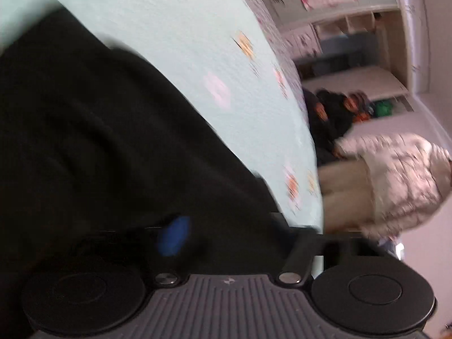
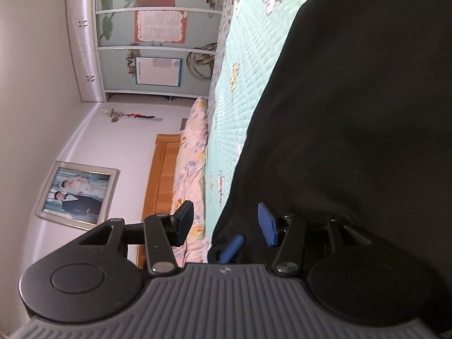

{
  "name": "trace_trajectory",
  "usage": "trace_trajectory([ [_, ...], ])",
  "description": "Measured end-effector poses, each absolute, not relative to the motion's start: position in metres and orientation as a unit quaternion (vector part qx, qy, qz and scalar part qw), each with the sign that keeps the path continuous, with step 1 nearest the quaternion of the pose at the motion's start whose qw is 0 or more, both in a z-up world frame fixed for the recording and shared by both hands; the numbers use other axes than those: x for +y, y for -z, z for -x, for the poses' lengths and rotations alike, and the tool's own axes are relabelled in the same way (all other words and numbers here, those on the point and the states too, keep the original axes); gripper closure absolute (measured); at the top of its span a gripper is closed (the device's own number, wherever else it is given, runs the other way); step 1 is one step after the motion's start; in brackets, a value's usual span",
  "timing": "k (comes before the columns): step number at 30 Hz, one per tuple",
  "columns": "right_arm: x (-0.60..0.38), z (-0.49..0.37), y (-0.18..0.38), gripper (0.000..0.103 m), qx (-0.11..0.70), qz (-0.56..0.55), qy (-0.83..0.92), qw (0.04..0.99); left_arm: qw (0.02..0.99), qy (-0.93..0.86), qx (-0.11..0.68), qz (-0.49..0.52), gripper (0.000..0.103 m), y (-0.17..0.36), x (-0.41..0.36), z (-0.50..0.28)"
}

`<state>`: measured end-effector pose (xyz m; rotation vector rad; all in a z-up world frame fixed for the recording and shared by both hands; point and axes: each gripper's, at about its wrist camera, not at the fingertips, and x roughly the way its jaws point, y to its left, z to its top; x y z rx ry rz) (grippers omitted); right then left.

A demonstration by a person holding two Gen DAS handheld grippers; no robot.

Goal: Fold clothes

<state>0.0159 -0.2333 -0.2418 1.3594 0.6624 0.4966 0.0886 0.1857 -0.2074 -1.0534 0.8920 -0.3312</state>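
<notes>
A black garment (image 1: 99, 141) lies spread on the mint quilted bedspread (image 1: 183, 28), and both views are rolled on their side. In the blurred left wrist view, my left gripper (image 1: 237, 234) sits at the garment's edge. One blue pad (image 1: 173, 236) shows, and dark cloth hides the other. I cannot make out whether the pads press on the cloth. In the right wrist view the black garment (image 2: 353, 113) fills the right half. My right gripper (image 2: 226, 221) is open. The garment's edge runs through the gap between its blue pads (image 2: 265, 223), and neither pad presses on it.
A pink floral duvet (image 2: 192, 155) lies against a wooden headboard (image 2: 161, 186), with a framed photo (image 2: 76, 195) on the wall and a wardrobe (image 2: 147, 34) beyond. Past the bed's edge are a cream padded jacket (image 1: 401, 180), apparently on a person, and dark clothes (image 1: 330, 113).
</notes>
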Motion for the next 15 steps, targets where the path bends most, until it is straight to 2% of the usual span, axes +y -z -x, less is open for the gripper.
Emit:
trace_trajectory([
  [3, -0.236, -0.013, 0.240, 0.050, 0.297, -0.594, -0.219, 0.714, 0.763, 0.139, 0.374, 0.508, 0.057, 0.200, 0.221, -0.079],
  [6, -0.239, -0.012, 0.246, 0.051, 0.292, -0.599, -0.210, 0.715, 0.794, 0.099, 0.362, 0.478, 0.047, 0.185, 0.239, -0.071],
  [10, -0.242, -0.007, 0.248, 0.051, 0.289, -0.598, -0.203, 0.720, 0.800, 0.081, 0.359, 0.474, 0.047, 0.177, 0.250, -0.063],
  [12, -0.244, -0.006, 0.246, 0.051, 0.289, -0.592, -0.199, 0.726, 0.807, 0.075, 0.351, 0.469, 0.040, 0.170, 0.248, -0.055],
  [15, -0.247, -0.001, 0.241, 0.049, 0.288, -0.587, -0.191, 0.732, 0.827, 0.080, 0.341, 0.439, 0.022, 0.151, 0.239, -0.039],
])
